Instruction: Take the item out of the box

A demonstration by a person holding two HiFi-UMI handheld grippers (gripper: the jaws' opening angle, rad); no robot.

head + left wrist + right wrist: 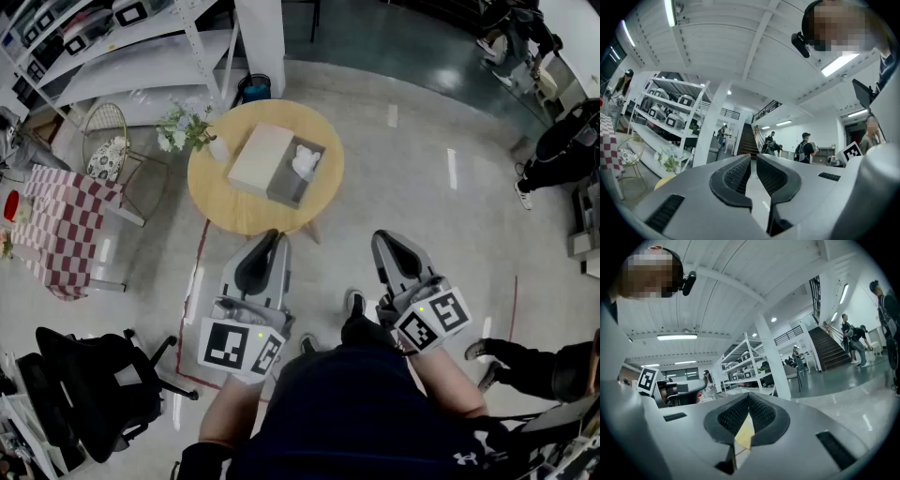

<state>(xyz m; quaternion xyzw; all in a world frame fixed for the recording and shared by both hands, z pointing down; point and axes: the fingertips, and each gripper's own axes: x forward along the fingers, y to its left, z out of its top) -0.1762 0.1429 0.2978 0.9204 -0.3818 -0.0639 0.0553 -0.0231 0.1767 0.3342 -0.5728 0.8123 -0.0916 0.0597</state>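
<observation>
Open lab hall, white equipment shelving (131,56), polished concrete floor (422,216), staircase (829,350)

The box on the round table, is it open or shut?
Open: the box shows its grey inside, a white item lies in it, and the beige lid lies alongside.

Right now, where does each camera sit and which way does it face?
Head view: on the person's head, looking steeply down at the table and box; left hand-held gripper, right hand-held gripper and torso show.
Left gripper view: on that hand-held gripper, facing forward and somewhat upward; jaws slightly apart.
Right gripper view: likewise; jaws together.
Shared: both gripper views show the staircase.
</observation>
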